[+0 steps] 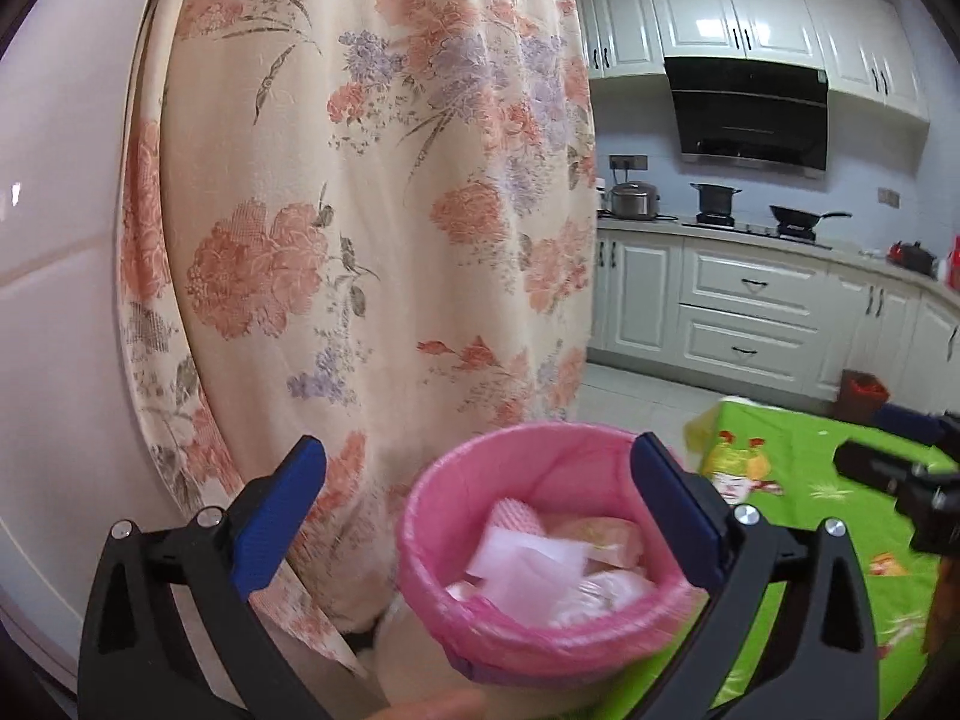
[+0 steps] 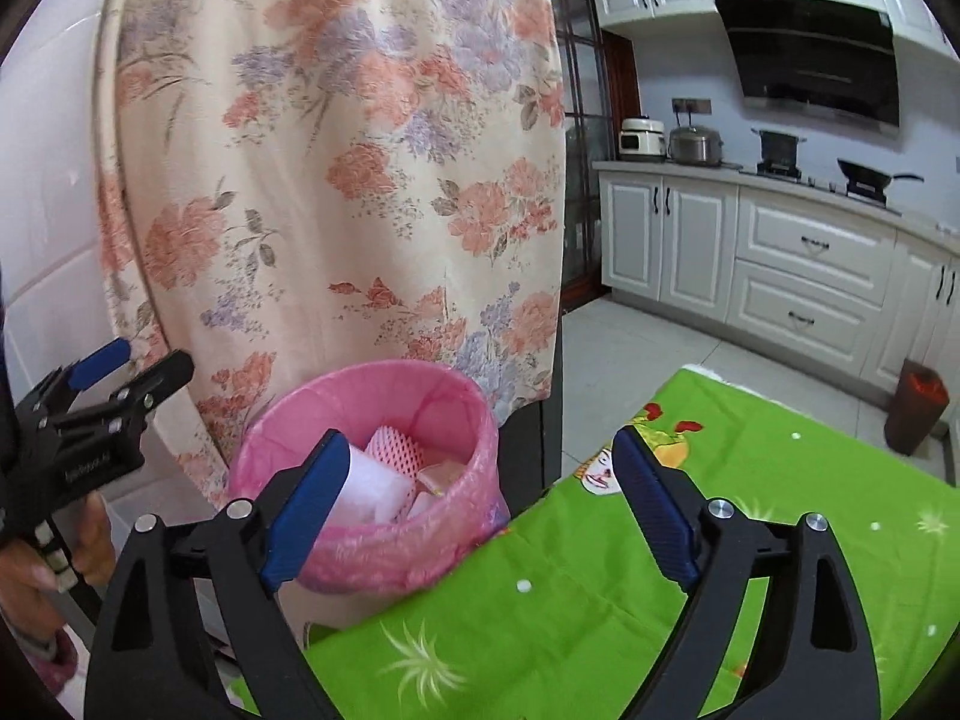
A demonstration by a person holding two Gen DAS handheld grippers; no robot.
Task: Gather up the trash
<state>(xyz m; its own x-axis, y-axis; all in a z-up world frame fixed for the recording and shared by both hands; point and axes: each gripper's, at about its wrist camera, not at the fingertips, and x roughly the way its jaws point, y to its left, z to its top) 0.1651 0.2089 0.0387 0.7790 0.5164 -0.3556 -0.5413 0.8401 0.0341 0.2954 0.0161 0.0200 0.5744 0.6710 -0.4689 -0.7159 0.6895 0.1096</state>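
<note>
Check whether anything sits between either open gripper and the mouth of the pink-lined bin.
Nothing visible does. The pink-lined bin stands open-topped beside the green cloth, with paper and foam scraps already inside. The left gripper and right gripper both stand open and empty in front of it; the floral curtain hangs behind.

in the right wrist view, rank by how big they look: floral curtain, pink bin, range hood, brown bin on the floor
1. floral curtain
2. pink bin, close to camera
3. range hood, farther away
4. brown bin
</note>
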